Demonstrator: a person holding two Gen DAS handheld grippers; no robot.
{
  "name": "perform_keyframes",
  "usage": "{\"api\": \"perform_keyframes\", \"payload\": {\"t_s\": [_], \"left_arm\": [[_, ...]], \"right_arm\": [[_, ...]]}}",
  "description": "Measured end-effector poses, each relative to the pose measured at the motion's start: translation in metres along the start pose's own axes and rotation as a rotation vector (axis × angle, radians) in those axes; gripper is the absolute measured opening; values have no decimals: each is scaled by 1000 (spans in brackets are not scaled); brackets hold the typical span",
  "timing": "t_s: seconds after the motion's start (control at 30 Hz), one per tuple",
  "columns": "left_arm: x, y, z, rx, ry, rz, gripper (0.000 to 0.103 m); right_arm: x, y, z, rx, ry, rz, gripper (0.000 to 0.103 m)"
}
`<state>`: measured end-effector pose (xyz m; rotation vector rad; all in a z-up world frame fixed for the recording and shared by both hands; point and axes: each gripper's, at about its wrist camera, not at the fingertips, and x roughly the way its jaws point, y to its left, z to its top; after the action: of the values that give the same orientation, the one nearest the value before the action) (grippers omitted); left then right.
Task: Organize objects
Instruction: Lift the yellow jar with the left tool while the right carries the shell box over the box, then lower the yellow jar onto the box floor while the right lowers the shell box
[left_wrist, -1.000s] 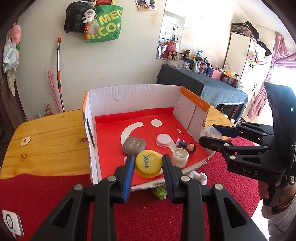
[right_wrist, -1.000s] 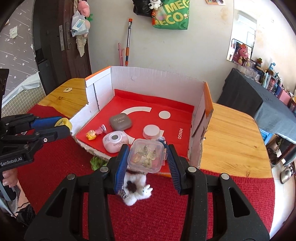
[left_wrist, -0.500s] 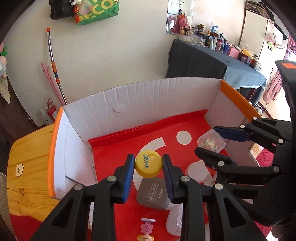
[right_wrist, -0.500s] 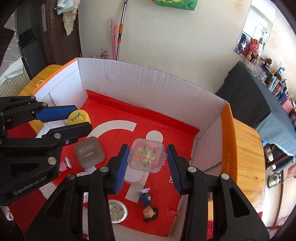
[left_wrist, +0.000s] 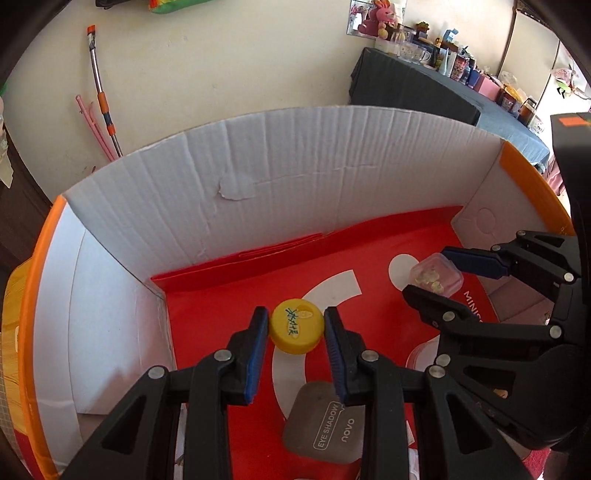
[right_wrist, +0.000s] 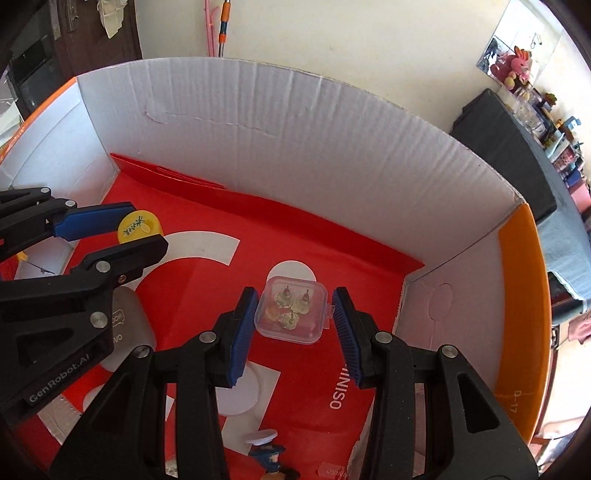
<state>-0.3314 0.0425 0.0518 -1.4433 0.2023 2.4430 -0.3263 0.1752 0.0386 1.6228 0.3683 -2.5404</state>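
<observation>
Yellow cap (left_wrist: 296, 326) is sitting pinched in my left gripper (left_wrist: 296, 328), clear case (right_wrist: 294, 314) clamped in my right gripper (right_wrist: 294, 317), both angling steeply down over the cardboard box's (left_wrist: 295, 177) red floor, beside its white back wall.

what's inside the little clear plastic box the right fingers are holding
Through the lid of the clear plastic box show a few small gold-coloured pieces, possibly earrings or charms. They overlap, so their count and what lies under them is hidden.
</observation>
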Motion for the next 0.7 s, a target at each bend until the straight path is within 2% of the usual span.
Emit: {"api": "perform_keyframes", "payload": {"t_s": [0.27,0.7], "left_arm": [[11,6,-2,-28,29,1,32],[10,13,-11,-11,34,13,32]], "right_arm": [[9,-3,-6,-7,41,7,40],[7,-17,-14,14,48,53,40]]}}
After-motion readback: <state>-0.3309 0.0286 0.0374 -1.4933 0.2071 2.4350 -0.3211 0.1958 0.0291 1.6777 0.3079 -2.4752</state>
